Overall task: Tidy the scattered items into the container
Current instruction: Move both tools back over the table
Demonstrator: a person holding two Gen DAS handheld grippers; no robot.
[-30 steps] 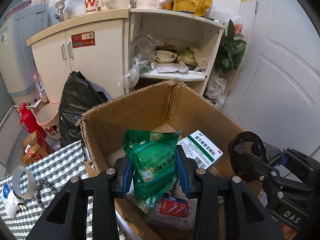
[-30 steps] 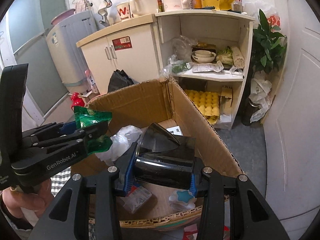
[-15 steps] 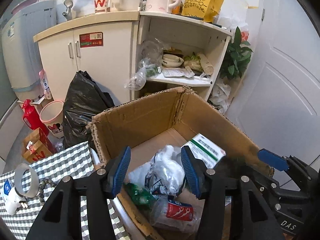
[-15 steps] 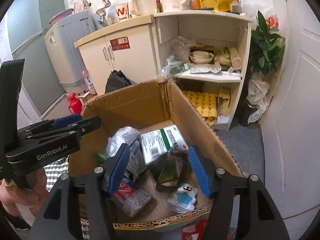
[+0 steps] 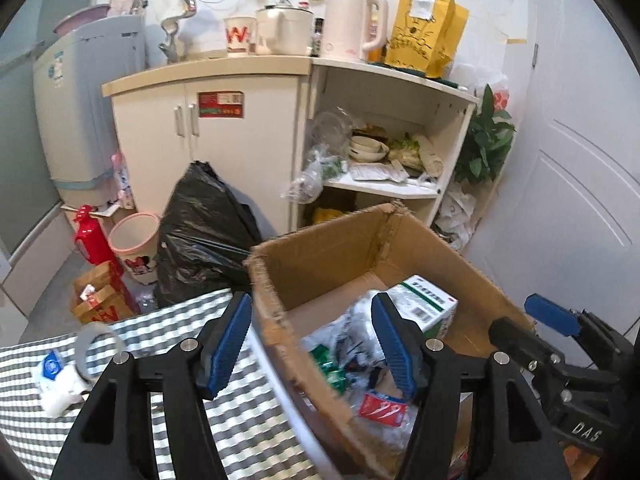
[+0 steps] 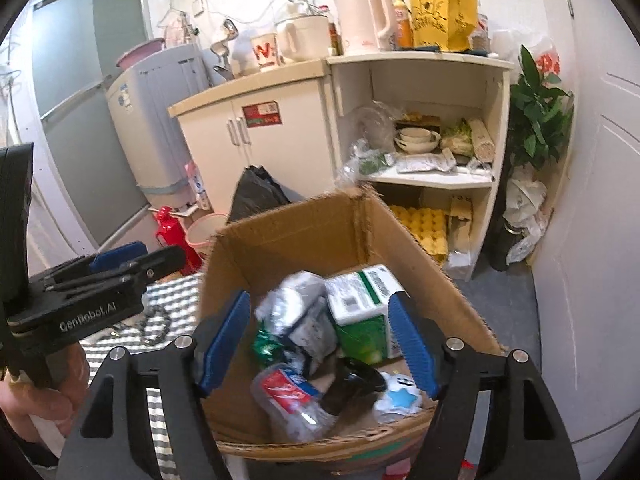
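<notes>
both tongs wide, empty. risk: left gripper (image 5: 312, 344) swinging to tape roll (image 5: 100, 346) at 9 o'clock clips cardboard box (image 5: 276, 300).

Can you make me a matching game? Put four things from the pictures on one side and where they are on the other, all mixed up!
Things:
1. green and white medicine carton
2. grey roll of tape
3. yellow paper bag
4. black rubbish bag

Places:
A. on the floor beside the white cupboard
B. inside the brown cardboard box
C. on the black-and-white checked tablecloth
D. on top of the open white shelf unit

Pairs: 1-B, 2-C, 3-D, 4-A
</notes>
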